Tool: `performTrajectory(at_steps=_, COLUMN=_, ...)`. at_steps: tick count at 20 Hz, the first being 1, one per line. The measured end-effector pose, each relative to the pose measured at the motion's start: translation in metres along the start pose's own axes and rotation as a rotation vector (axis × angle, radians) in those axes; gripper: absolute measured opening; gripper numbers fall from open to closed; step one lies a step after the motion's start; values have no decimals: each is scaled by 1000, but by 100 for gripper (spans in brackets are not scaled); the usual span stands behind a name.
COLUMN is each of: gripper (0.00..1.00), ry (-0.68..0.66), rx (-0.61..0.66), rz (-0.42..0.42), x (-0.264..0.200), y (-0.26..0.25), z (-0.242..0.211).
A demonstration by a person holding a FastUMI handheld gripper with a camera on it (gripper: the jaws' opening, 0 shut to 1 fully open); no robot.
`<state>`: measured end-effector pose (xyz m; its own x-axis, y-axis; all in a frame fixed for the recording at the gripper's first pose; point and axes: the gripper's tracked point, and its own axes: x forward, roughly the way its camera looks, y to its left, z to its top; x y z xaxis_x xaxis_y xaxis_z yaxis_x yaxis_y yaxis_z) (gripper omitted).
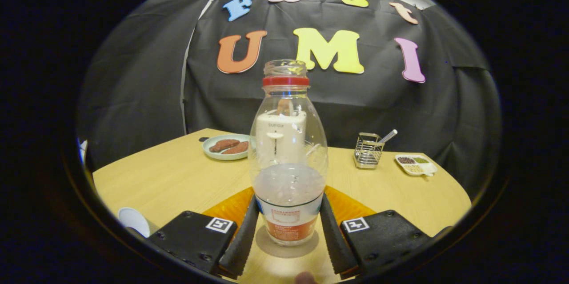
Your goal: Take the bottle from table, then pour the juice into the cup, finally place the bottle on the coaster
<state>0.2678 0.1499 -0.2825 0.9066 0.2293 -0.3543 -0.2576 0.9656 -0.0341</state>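
Note:
A clear plastic bottle with a red neck ring and no cap stands upright between my fingers. A little cloudy liquid fills its lower part, above a white and red label. My gripper is shut on the bottle, with both ridged fingers pressed against the label on either side. The bottle's base rests on a greyish round patch on the table. An orange coaster lies just beyond the fingers, showing on both sides of the bottle. A white cup sits to the left of the left finger.
The wooden table carries a green plate of brown food at the back left. A wire basket with a utensil and a white divided dish of grains stand at the back right. A white appliance shows through the bottle.

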Motion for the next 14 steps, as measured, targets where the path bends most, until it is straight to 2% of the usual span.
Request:
performTrajectory(at_steps=9, gripper=77, ry=9, rx=21, rz=9, x=5, y=2, z=-15)
performTrajectory(at_steps=14, gripper=85, ry=14, rx=0, rz=-3, x=5, y=1, z=-19)
